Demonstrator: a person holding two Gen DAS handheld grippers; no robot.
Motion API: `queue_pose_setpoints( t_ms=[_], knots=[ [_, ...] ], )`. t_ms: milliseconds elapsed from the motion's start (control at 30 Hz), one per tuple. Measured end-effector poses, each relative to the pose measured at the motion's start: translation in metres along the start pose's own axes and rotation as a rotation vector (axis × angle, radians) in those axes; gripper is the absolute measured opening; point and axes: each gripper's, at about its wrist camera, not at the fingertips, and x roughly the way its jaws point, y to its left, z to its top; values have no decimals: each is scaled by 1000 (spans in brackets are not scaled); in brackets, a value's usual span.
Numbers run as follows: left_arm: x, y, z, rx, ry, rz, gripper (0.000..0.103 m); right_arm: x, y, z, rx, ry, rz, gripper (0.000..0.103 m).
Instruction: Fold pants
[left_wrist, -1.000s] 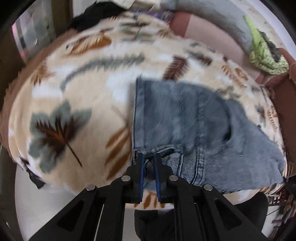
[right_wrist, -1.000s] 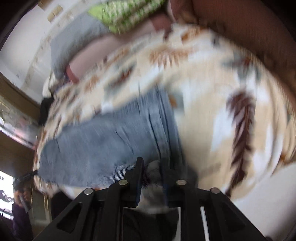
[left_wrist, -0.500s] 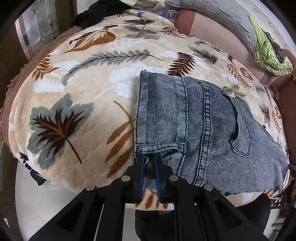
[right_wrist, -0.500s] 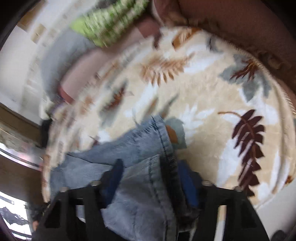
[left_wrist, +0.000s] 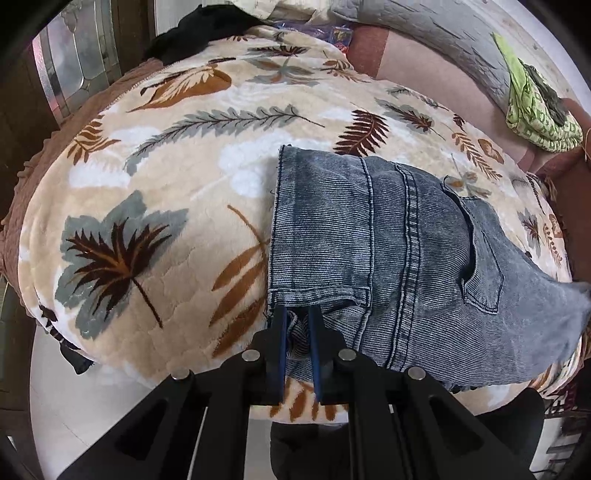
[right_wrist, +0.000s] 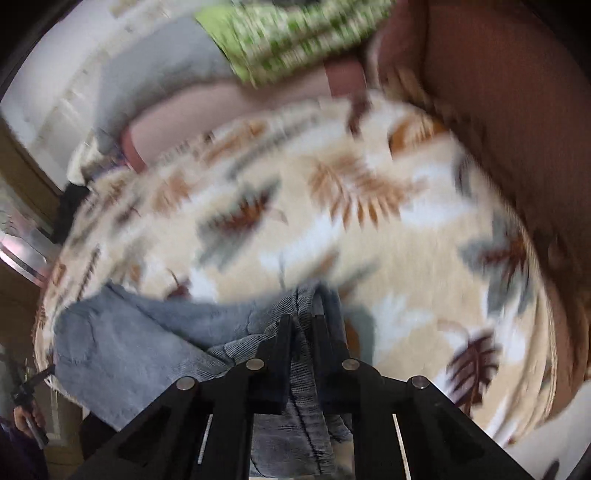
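Observation:
Grey-blue denim pants (left_wrist: 388, 266) lie on a cream blanket with a leaf print (left_wrist: 155, 206), waistband to the left, a back pocket showing. My left gripper (left_wrist: 297, 314) is shut on the near waistband corner at the blanket's front edge. In the blurred right wrist view, my right gripper (right_wrist: 303, 321) is shut on a bunched fold of the pants (right_wrist: 147, 332), lifted a little above the blanket (right_wrist: 388, 251). The far end of the pants rises off the bed at the right of the left wrist view.
A green patterned cloth (left_wrist: 535, 107) lies on the brown sofa back (left_wrist: 406, 62) at the far right. A dark garment (left_wrist: 199, 33) sits at the far left corner. A glass cabinet (left_wrist: 74, 74) stands at the left. White floor (left_wrist: 92, 398) shows below the blanket edge.
My right gripper has closed on the pants again after opening, and carries the fold up across the blanket. My left gripper has kept its hold on the waistband corner.

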Motion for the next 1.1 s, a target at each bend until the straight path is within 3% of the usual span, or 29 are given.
queue_pose_setpoints(
  t_ms=[100,233,300,400,467,500,533,633,767,867,1000,1100],
  knots=[
    [0,-2,-3,4,-7,17,12,17,2,0,12,23,-5,11],
    [1,1,-1,-15,1,7,12,62,-28,-19,102,198,21,19],
    [2,0,-1,-12,6,9,12,65,-50,-33,196,236,77,20],
    [3,-2,-1,1,9,15,12,42,-64,-42,251,163,148,22],
    [3,-1,-1,-4,11,14,12,27,-67,-45,271,126,202,36],
    [4,-1,-1,-11,12,12,13,23,-66,-47,278,115,224,51],
    [4,0,-1,-14,12,12,13,21,-63,-48,273,111,220,56],
    [3,0,-2,-17,10,11,13,22,-60,-53,264,104,137,56],
    [3,5,-3,-31,16,-8,15,30,-68,-81,288,180,218,56],
    [5,8,-3,-42,28,-19,15,19,-64,-102,263,137,280,56],
    [5,3,-2,-23,31,1,15,6,-53,-103,210,38,182,56],
    [4,2,-3,-22,29,5,15,10,-51,-87,217,0,216,56]
  ],
)
